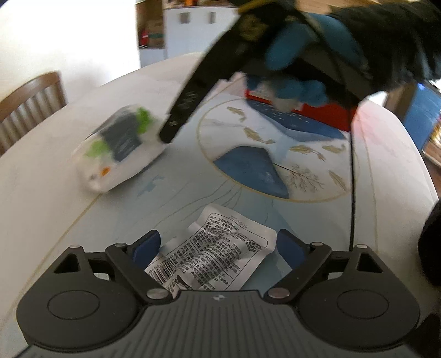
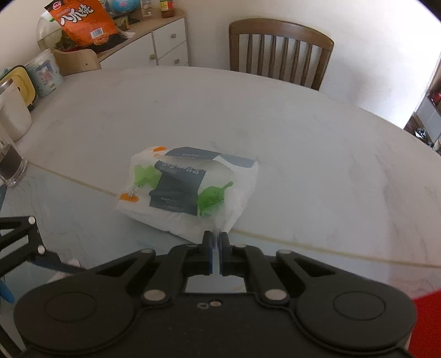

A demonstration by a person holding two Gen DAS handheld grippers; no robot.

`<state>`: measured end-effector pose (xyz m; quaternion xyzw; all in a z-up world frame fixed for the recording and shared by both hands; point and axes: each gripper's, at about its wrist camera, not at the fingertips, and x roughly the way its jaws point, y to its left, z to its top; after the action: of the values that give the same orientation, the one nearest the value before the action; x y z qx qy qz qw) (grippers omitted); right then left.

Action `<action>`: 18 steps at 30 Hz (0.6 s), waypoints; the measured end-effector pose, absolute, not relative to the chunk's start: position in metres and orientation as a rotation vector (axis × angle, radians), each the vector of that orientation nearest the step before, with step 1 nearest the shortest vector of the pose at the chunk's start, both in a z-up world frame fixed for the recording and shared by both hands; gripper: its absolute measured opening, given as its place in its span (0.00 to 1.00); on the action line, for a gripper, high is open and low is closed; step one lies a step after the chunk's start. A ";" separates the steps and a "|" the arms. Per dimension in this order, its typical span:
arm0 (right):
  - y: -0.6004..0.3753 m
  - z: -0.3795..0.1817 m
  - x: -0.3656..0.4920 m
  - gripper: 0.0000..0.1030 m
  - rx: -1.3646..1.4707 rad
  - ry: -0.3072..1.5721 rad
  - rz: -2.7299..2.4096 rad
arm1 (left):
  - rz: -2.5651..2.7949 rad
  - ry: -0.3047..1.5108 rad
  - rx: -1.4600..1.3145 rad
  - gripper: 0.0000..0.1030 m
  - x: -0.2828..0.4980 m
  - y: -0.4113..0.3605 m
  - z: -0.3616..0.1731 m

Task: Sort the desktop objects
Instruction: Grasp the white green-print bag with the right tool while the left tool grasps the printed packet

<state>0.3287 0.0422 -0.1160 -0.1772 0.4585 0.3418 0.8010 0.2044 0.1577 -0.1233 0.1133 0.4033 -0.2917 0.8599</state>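
A white sachet [image 1: 217,256] printed with black text and a barcode lies on the table's blue-patterned part. My left gripper [image 1: 217,245] stands open around it, one blue pad on each side, neither clearly pressing. A soft white tissue pack [image 2: 179,190] with green leaves and a dark label lies further out, blurred in the left wrist view [image 1: 118,148]. My right gripper [image 2: 216,241] is shut on the near corner of the pack's plastic wrap. Its black fingers [image 1: 168,132] reach the pack from the upper right, held by a blue-gloved hand [image 1: 289,49].
A red box [image 1: 330,113] sits behind the painted round panel [image 1: 275,154]. A glass [image 2: 9,162], a white container [image 2: 11,115] and a yellow-lidded box [image 2: 22,82] stand at the table's left edge. A wooden chair [image 2: 281,52] is beyond, and an orange snack bag [image 2: 80,22] on the sideboard.
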 end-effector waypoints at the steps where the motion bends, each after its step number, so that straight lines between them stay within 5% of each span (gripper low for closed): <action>1: 0.042 -0.115 0.327 0.04 -0.384 0.980 0.735 | -0.605 0.850 0.228 0.89 0.203 0.158 -0.123; 5: 0.044 -0.113 0.321 0.24 -0.409 0.962 0.742 | -0.671 0.801 0.252 0.90 0.190 0.156 -0.119; 9: 0.045 -0.111 0.324 0.65 -0.396 0.951 0.751 | -0.730 0.774 0.301 0.90 0.186 0.158 -0.115; 10: 0.046 -0.110 0.325 0.69 -0.395 0.949 0.753 | -0.740 0.772 0.319 0.90 0.186 0.158 -0.116; 18: 0.053 -0.121 0.337 0.66 -0.398 0.961 0.739 | -0.783 0.773 0.386 0.90 0.188 0.158 -0.124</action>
<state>0.3367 0.0526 -0.1210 -0.1859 0.4485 0.3451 0.8033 0.1883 0.1577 -0.1245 0.1824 0.3648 -0.3698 0.8348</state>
